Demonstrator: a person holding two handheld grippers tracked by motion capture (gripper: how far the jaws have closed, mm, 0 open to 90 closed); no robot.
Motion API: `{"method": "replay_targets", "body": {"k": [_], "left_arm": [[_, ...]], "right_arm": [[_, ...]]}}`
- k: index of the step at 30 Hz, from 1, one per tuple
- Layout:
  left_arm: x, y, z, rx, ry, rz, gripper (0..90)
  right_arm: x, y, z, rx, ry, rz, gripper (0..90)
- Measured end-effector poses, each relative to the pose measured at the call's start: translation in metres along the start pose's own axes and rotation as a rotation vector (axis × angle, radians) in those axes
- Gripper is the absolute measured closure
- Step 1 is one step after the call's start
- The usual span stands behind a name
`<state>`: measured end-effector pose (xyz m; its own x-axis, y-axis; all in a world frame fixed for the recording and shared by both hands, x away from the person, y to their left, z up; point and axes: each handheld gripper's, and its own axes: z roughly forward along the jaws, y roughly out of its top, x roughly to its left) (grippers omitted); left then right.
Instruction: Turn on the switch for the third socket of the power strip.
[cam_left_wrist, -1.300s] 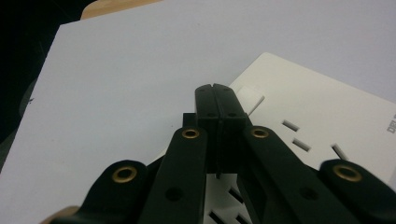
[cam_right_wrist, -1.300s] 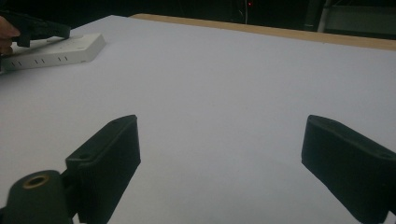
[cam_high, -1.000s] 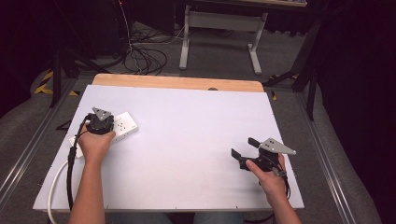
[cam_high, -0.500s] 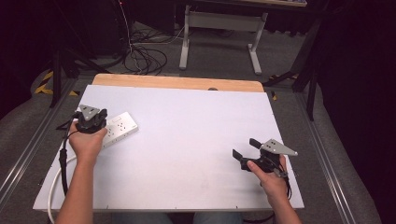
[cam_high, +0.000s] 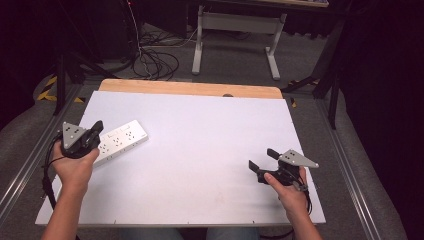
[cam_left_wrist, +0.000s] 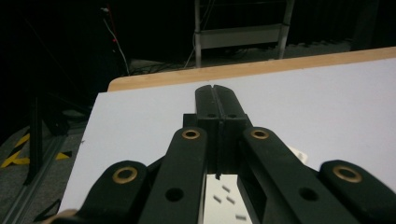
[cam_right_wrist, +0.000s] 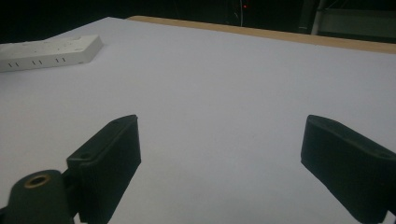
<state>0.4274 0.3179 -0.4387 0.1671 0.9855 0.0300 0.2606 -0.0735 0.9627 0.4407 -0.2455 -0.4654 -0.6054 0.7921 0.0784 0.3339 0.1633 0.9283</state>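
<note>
Fingers pressed together on my left gripper (cam_high: 95, 127), spread wide on my right gripper (cam_high: 262, 162); the power strip (cam_high: 120, 141), left of frame, looks rigid, light, best pinched across its narrow width.

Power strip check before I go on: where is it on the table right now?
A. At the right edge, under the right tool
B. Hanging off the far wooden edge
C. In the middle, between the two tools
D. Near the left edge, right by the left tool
D. The high view shows the white power strip lying flat near the table's left side, right next to the left tool, far from the right tool.
</note>
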Motion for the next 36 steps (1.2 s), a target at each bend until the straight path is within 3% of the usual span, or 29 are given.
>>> {"method": "replay_targets", "body": {"k": [6,9,11,18,22,25,29,36], "left_arm": [[0.000,-0.010,-0.018,-0.035,-0.018,-0.022,90.0],[0.000,-0.010,-0.025,-0.056,-0.007,-0.018,90.0],[-0.002,-0.009,-0.032,-0.071,0.002,0.011,90.0],[-0.001,-0.007,-0.050,-0.118,0.006,-0.017,89.9],[0.003,-0.009,-0.052,-0.114,0.016,-0.021,89.9],[0.003,-0.010,-0.054,-0.109,0.024,-0.002,89.9],[0.003,-0.007,-0.059,-0.131,0.018,-0.012,89.9],[0.002,-0.012,-0.072,-0.127,0.023,-0.033,89.8]], "right_arm": [[0.002,0.000,0.005,0.011,0.003,-0.013,12.5],[0.003,0.001,0.007,0.014,0.003,-0.019,12.5],[0.004,0.003,0.007,0.011,0.005,-0.030,12.6],[0.004,0.005,0.007,-0.001,0.010,-0.025,12.5],[0.002,0.005,0.006,-0.001,0.006,-0.016,12.5],[0.003,0.003,0.008,0.013,0.011,-0.024,12.5],[0.005,0.000,0.007,0.029,0.011,-0.041,13.2],[0.006,-0.001,0.008,0.037,0.011,-0.048,13.4]]}}
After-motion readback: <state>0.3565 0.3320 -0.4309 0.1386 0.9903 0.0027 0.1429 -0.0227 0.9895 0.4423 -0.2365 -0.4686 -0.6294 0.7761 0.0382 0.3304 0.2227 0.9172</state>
